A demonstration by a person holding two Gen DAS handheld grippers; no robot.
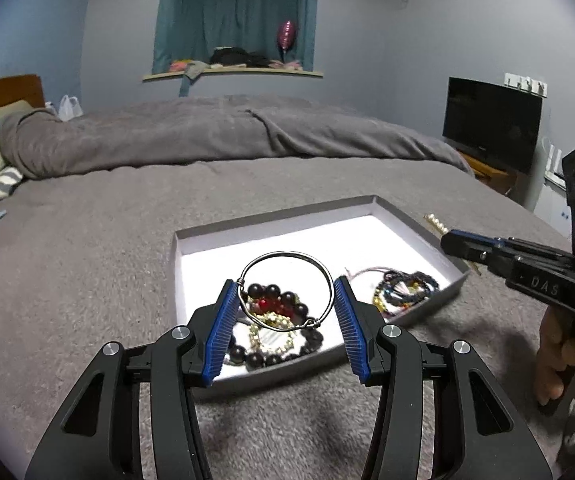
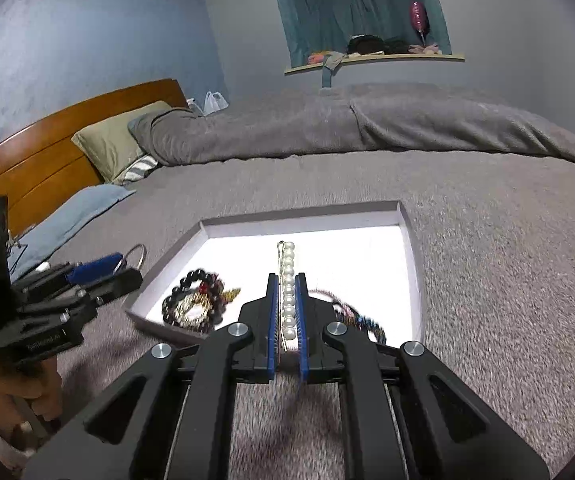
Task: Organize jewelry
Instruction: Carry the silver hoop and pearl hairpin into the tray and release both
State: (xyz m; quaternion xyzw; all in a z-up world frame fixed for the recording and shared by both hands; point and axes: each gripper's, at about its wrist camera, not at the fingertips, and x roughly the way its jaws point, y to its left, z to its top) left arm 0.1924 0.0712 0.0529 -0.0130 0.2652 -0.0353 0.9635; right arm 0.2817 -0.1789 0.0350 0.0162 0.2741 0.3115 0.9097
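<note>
The left gripper (image 1: 285, 312) has its blue pads pressed against either side of a thin silver bangle (image 1: 286, 289), holding it above the near end of the shallow white tray (image 1: 403, 222). The right gripper (image 2: 286, 320) is clamped narrowly on a pearl hair clip (image 2: 288, 292) that points toward 12 o'clock. In the tray, a dark beaded bracelet (image 2: 191, 300) lies at 10 o'clock of the clip, with multicoloured bracelets (image 1: 405, 290) at 3 o'clock. The tray rests on the grey bed (image 1: 87, 260).
</note>
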